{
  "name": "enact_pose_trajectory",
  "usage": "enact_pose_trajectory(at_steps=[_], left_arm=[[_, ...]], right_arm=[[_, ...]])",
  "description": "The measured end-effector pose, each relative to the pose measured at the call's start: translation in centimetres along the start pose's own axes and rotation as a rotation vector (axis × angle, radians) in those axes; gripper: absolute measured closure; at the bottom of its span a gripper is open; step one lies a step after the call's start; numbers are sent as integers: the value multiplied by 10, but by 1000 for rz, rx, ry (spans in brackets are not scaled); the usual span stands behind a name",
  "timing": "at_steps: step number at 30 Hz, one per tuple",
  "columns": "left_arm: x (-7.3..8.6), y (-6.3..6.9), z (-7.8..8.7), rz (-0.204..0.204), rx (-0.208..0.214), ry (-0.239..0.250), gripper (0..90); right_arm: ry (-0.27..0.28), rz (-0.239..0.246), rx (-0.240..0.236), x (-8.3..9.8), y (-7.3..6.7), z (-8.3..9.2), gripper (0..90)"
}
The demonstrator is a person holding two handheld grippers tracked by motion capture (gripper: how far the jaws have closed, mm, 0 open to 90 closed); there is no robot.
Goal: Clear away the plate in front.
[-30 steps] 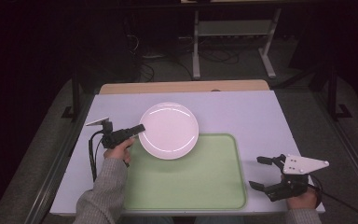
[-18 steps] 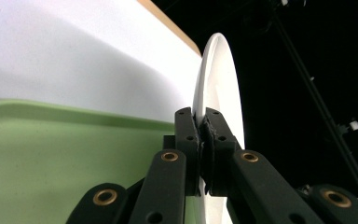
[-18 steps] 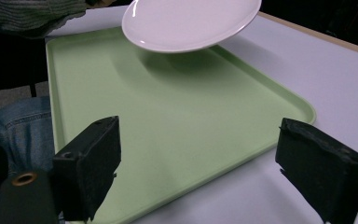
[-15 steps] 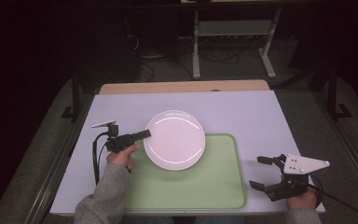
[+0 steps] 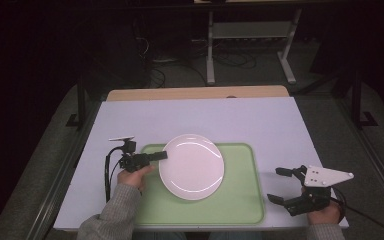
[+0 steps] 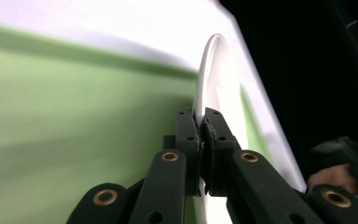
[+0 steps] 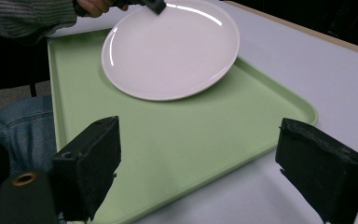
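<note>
Left gripper (image 5: 161, 155) clamped on plate (image 5: 192, 166) rim at its left edge. Plate over tray (image 5: 240, 200), toward the tray's far-left corner, seemingly tilted. Right gripper (image 5: 285, 185) jaws apart, idle beside tray's right edge; left hand nearer.

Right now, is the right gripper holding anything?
No, the right gripper sits open on the table beside the green tray, nothing between its jaws.

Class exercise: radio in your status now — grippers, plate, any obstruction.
Left gripper shut on plate rim, over the tray. Right gripper open, idle beside tray. Nothing in the way.
</note>
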State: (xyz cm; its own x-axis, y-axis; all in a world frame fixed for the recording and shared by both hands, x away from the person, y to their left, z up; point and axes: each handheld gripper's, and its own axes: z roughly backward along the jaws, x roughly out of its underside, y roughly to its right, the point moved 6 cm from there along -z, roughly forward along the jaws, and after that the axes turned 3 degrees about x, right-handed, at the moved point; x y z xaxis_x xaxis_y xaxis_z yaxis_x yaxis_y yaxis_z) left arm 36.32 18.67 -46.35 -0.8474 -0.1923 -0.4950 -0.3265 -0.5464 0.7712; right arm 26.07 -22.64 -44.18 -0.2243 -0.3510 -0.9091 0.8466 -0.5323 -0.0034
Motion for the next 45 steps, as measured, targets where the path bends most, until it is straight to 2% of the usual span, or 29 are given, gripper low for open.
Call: enact_pose_trajectory(at_steps=[1, 6, 8, 9, 12, 14, 22, 24, 26, 32, 45], left_arm=[[2, -2, 1, -7, -17, -8, 869], [7, -3, 3, -6, -36, -12, 864], [8, -2, 3, -29, -56, -23, 858], [10, -2, 3, -48, -82, -34, 846], [13, -2, 4, -56, -92, -47, 834], [16, -1, 4, -82, -117, -61, 822], [27, -3, 5, -116, -176, -104, 783], [28, -2, 4, -117, -177, -111, 774], [31, -1, 4, -140, -193, -123, 766], [33, 2, 2, -162, -203, -135, 757], [39, -2, 0, -151, -213, -140, 746]], right_arm=[[-1, 0, 0, 0, 0, 0, 132], [-4, -1, -2, 0, -1, -1, 132], [-3, 0, -2, 0, -1, -1, 132], [-2, 1, 0, 0, -1, -1, 132], [-1, 2, 1, 0, -1, -1, 132], [-1, 3, 1, 0, -1, -1, 132], [-2, 2, 3, 0, -1, -1, 132], [-3, 0, 3, -1, -1, -1, 132], [-3, 1, 3, -1, -1, -1, 132], [-8, 2, 0, 0, -2, -3, 132], [-7, 2, 0, 0, -2, -3, 132]])
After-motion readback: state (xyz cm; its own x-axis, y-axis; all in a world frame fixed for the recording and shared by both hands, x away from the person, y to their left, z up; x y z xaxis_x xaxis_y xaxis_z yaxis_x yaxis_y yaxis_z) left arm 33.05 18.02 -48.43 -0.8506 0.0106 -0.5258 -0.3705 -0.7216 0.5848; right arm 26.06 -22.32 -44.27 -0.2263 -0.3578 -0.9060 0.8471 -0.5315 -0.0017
